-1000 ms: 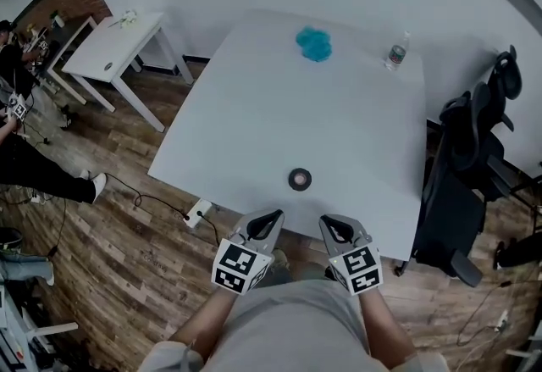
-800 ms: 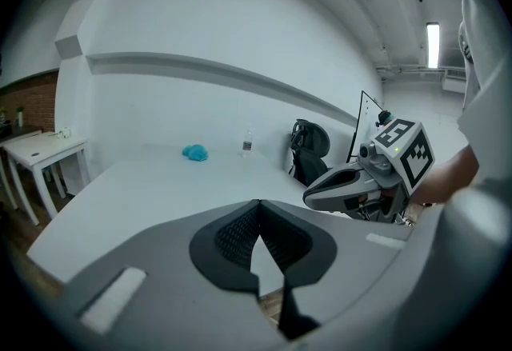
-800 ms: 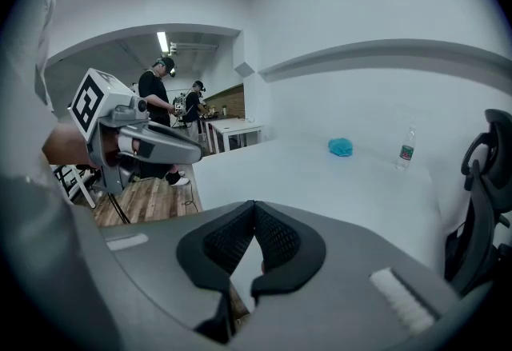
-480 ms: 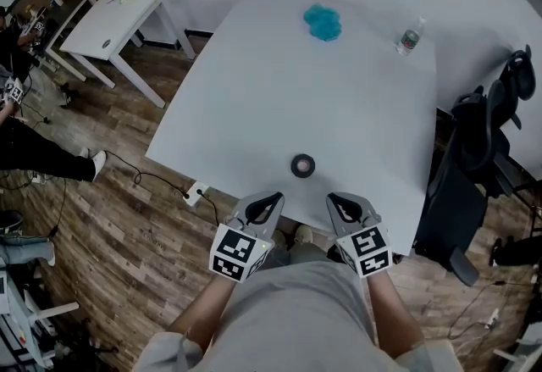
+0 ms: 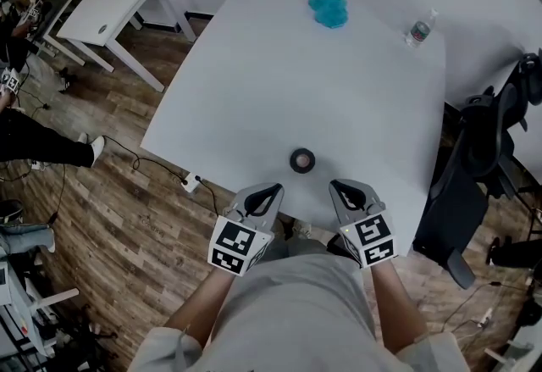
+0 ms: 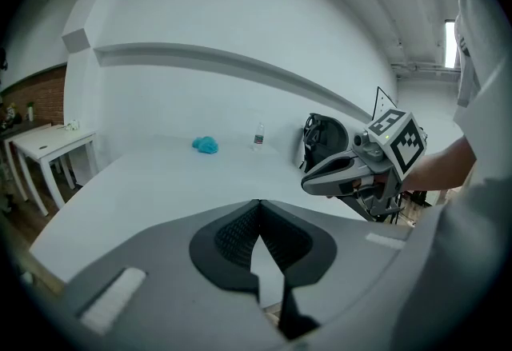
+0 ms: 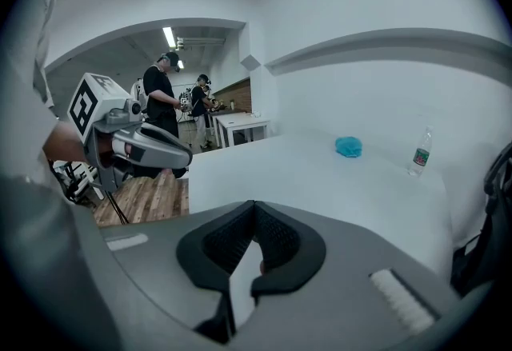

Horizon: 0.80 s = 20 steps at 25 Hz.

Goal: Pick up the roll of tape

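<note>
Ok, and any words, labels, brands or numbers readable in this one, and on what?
No text is legible.
The water bottle has a label, too small to read.
The left gripper and right gripper carry black-and-white square markers, no letters.
The roll of tape shows no print.

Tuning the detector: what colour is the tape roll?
Black tape roll; it shows best in the head view.
</note>
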Available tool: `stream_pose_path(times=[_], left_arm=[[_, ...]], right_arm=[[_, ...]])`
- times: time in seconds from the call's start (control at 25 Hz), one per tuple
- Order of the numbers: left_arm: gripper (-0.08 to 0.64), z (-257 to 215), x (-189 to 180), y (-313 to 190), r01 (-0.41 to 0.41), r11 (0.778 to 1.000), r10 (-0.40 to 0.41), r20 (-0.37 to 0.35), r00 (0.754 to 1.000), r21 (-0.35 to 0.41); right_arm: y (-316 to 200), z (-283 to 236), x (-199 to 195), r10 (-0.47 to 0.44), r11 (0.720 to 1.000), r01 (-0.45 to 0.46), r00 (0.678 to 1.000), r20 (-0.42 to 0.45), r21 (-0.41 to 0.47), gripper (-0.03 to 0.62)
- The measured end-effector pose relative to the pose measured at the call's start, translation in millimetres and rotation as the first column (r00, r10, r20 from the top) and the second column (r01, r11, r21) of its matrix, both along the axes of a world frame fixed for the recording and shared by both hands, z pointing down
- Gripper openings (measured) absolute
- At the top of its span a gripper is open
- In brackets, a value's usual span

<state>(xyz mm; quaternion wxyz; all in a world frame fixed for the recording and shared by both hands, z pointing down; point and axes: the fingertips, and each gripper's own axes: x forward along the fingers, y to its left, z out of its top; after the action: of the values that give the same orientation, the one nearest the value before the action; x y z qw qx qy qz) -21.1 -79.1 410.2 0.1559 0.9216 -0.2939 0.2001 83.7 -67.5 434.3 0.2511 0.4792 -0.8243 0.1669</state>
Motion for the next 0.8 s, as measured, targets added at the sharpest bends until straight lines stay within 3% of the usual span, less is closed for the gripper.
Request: stream_pose_path(times=[0.8], left_arm=[[0.020,23.2,-5.7,-19.4,0.036,0.998,-0.035,0.012,0.999,-0.045]], right_arm=[[-23.8,22.4,-4.3,-0.038,0.998,0.038,0.999,0.002,-0.043,0.008]])
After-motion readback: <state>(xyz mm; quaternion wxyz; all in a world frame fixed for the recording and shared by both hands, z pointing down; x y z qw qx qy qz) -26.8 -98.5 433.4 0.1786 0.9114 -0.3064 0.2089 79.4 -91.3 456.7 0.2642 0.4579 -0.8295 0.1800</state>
